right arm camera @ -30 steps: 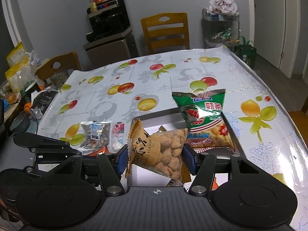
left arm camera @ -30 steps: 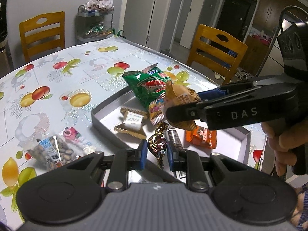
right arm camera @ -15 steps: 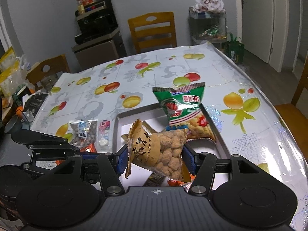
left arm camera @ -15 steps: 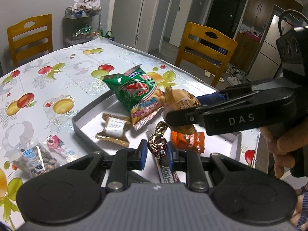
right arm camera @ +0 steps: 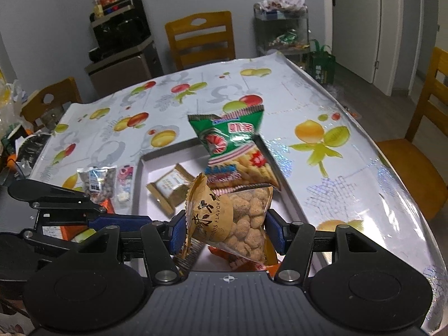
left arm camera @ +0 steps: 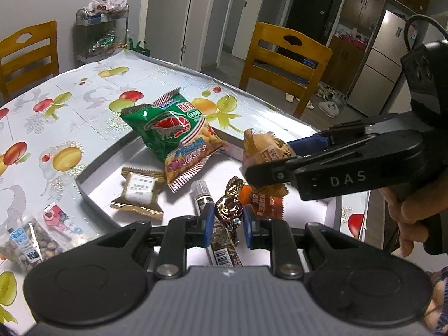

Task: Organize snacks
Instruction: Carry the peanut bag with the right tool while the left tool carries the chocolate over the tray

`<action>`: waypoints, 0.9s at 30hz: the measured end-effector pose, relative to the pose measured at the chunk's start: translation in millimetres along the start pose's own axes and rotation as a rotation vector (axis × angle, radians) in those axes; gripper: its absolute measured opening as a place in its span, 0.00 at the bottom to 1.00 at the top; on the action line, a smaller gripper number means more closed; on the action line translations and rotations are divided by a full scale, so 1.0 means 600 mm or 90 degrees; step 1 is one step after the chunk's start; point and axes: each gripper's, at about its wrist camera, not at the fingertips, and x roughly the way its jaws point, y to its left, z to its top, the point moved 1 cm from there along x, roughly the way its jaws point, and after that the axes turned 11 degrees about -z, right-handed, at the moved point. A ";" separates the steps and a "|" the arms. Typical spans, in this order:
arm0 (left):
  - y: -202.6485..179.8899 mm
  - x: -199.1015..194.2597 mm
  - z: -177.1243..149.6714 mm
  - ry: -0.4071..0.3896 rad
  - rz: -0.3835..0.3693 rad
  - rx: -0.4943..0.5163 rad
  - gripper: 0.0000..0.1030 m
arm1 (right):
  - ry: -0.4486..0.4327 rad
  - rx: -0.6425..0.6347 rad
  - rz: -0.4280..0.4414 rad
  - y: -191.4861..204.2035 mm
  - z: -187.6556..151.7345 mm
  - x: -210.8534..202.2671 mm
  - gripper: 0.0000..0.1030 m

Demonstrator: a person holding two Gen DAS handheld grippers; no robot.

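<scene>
Using the grey tray (left arm camera: pixel 92 187) as the anchor here, it sits on a table with a fruit-print cloth (left arm camera: pixel 70 112). Off the tray's left side, on the cloth, there's a clear bag of nuts (left arm camera: pixel 25 247) and a small pink packet (left arm camera: pixel 57 218) just beside it. Inside the tray near the left wall lies a gold-edged wafer packet (left arm camera: pixel 139 193). A green prawn cracker bag (left arm camera: pixel 175 137) is propped over the tray's far rim, half in and half out. Toward the tray's middle there's a long dark stick pack (left arm camera: pixel 215 229), and next to it an orange packet (left arm camera: pixel 261 201) flat on the tray floor. The left gripper (left arm camera: pixel 226 225) is over the near part of the tray, jaws clamped tight on a foil-wrapped candy (left arm camera: pixel 228 205), which hangs above the stick pack. Over the tray's right half is the right gripper (right arm camera: pixel 225 231), its blue pads (right arm camera: pixel 273 231) squeezing a tan bag of coated peanuts (right arm camera: pixel 235 221) from both sides, the bag held up off the tray floor above the orange packet. A hand (left arm camera: pixel 414 218) grips that tool's handle out past the tray's right edge. Wooden chair (left arm camera: pixel 282 61) behind the tray's far side.
</scene>
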 end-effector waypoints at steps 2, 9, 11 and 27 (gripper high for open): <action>-0.001 0.005 0.000 0.004 -0.003 0.000 0.17 | 0.005 0.003 -0.006 -0.006 -0.004 0.002 0.57; -0.010 0.017 0.004 0.006 -0.015 0.008 0.17 | 0.013 0.008 -0.016 -0.020 -0.010 0.004 0.57; -0.012 0.020 0.003 0.010 -0.017 0.009 0.17 | 0.015 0.009 -0.018 -0.022 -0.011 0.006 0.57; -0.020 0.050 -0.006 0.042 -0.037 0.010 0.17 | 0.045 0.011 -0.033 -0.035 -0.028 0.016 0.58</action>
